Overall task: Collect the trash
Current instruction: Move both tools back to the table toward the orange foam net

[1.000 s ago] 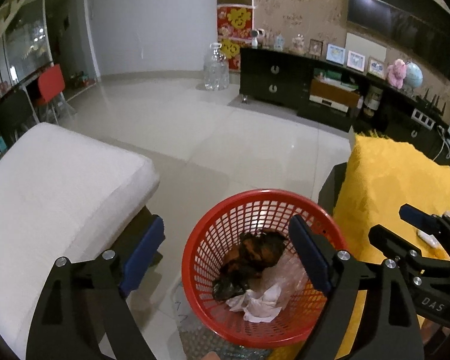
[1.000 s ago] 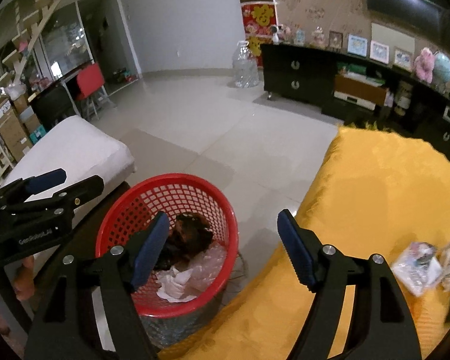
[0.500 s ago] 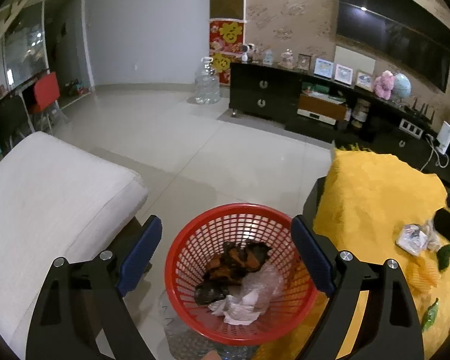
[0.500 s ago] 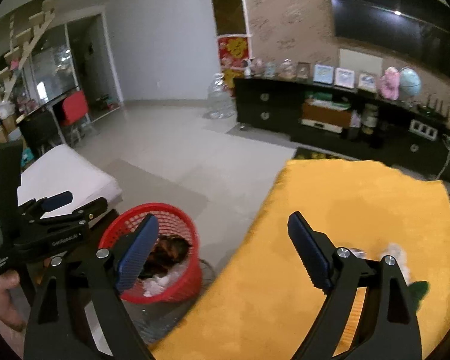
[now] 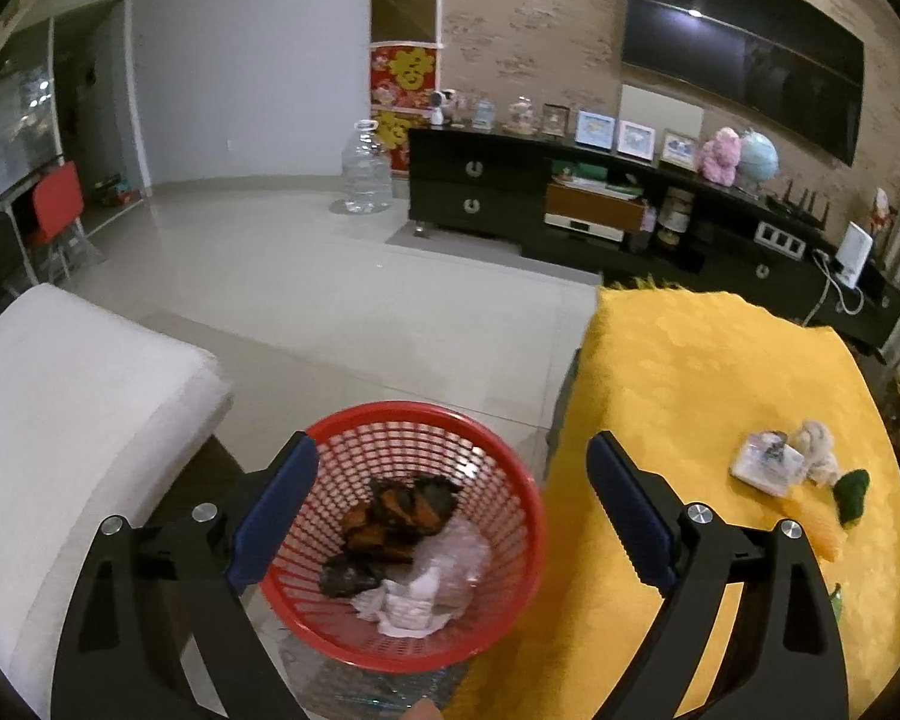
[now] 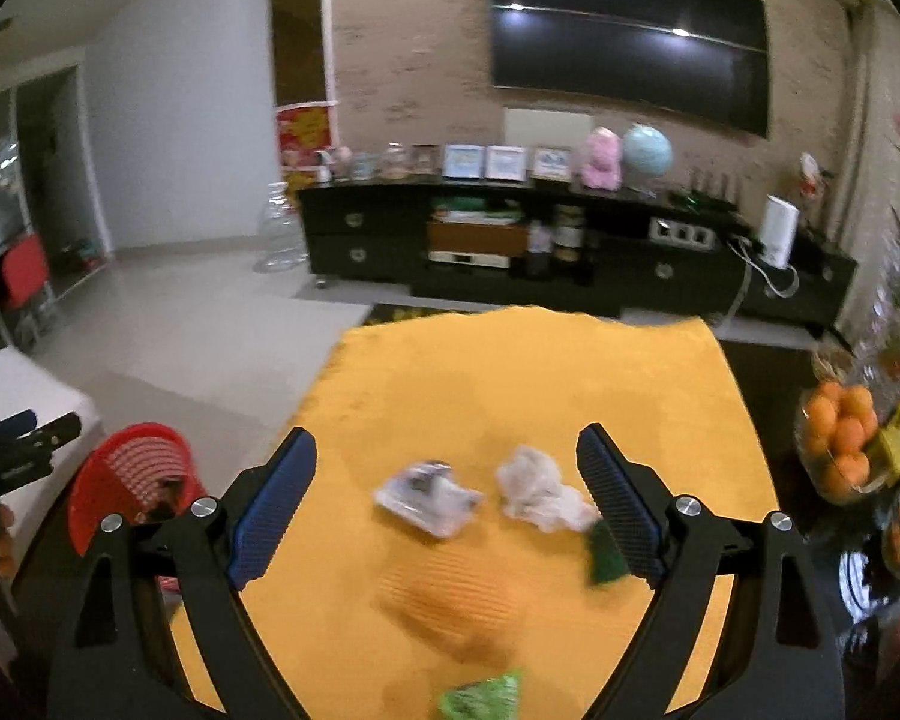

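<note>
- The right gripper [image 6: 444, 510] hangs over the yellow-covered bench [image 6: 510, 372], fingers spread wide and empty, lined up on the litter below, probably for the next pick.
- Between those fingers lie a crumpled clear wrapper [image 6: 429, 495] and, just beside it, a wad of white tissue [image 6: 540, 492]; a dark green scrap [image 6: 600, 552] sits against the tissue's right edge.
- Nearer the camera there's a blurred orange net [image 6: 450, 600] and a bright green wrapper [image 6: 480, 693] at the bottom edge.
- The left gripper [image 5: 450, 510] hovers above the red basket [image 5: 510, 468], fingers open with nothing between them.
- The basket stands on the floor just beside the bench's left edge, handy for drops; it already holds dark peels [image 5: 402, 510] and white paper [image 5: 408, 606].
- Several pieces remain on the bench, so I judge the collecting well short of done.
</note>
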### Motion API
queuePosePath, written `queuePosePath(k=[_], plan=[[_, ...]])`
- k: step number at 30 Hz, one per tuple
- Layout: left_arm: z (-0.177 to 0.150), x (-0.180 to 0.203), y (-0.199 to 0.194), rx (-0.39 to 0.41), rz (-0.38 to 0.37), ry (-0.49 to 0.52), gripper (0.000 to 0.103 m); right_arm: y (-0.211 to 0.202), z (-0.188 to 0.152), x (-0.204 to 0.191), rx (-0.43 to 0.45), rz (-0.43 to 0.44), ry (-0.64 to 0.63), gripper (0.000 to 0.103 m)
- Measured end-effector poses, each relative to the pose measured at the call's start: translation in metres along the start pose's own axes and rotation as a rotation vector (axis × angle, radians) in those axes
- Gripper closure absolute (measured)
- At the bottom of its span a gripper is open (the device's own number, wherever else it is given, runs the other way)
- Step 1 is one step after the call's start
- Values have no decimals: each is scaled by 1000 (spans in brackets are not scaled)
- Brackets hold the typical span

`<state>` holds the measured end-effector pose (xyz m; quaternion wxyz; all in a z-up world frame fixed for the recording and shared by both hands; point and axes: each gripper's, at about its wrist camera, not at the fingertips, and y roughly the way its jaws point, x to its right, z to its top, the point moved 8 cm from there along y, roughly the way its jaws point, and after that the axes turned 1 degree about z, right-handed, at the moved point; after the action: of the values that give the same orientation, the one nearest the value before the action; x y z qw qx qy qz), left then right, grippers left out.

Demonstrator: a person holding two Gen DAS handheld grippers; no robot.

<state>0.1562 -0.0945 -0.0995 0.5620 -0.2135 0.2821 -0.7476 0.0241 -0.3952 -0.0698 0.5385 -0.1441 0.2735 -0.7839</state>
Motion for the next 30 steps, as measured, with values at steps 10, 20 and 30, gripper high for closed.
queuePosePath(k=[10, 20, 30], plan=[[-15, 63, 12, -33, -36, 97, 14, 14, -27, 55, -55, -36, 123, 17], [-37, 127, 21, -76, -127, 204, 14, 19, -40, 86, -85, -53, 221, 17], [-71, 194, 37, -149, -233, 331, 14, 25, -47, 87, -118, -21, 230, 17]])
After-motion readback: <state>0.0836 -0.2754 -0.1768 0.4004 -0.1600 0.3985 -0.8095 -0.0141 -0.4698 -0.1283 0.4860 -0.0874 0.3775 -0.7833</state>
